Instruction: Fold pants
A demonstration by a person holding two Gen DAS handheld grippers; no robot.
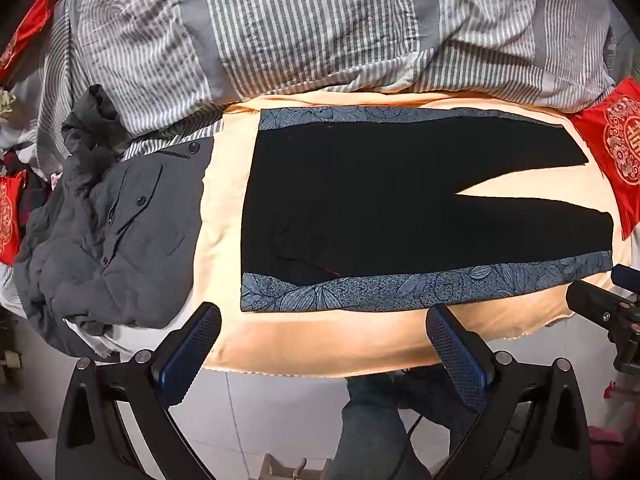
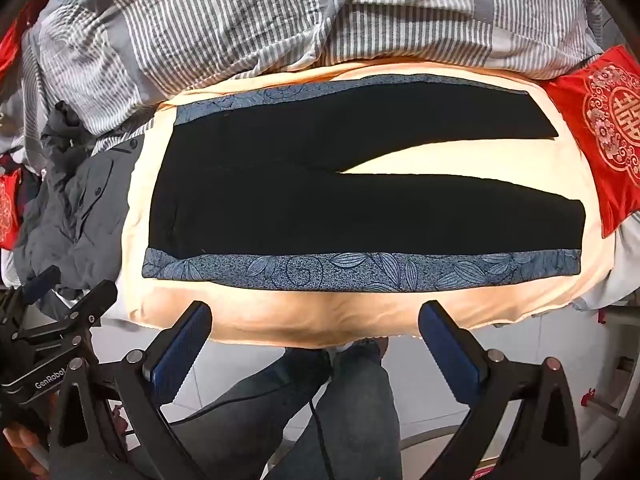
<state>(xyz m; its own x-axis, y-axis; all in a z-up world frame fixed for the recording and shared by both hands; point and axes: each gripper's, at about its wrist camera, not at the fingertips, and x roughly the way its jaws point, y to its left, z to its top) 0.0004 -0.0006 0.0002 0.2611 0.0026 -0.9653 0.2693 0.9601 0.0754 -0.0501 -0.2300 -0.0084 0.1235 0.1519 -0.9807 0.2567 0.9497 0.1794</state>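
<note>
Left hand-held gripper (image 1: pixel 322 320): black frame, blue textured pads, jaws spread wide with nothing between them, hanging above the near edge of the bed and pointing steeply down. Right hand-held gripper (image 2: pixel 315 318): same build, likewise wide apart and empty, level with the near trouser leg; each unit shows at the edge of the other's view, so they sit side by side, well placed, it seems, for a two-point pickup along the near side. Below both: pale tiled floor (image 2: pixel 432 420) and the person's legs in blue jeans (image 2: pixel 356 400), standing close against the bed. Next outward, a peach-coloured soft blanket (image 1: pixel 320 344) spread as the working surface. On it, the task item: black pants with blue leaf-patterned side stripes (image 2: pixel 320 216), laid flat and smooth, waistband to the left, legs running right and parted in a narrow V, near stripe just ahead of both hand-held grippers; unfolded, so the task reads as not yet begun, and the flat spread suits bringing one leg over the other. Left of the blanket: a crumpled dark grey buttoned jacket (image 1: pixel 120 232), apparently pushed aside. Behind: a bunched grey-and-white striped duvet (image 1: pixel 300 28). Right edge: a red cushion with ornate medallion embroidery (image 2: pixel 600 128).
</note>
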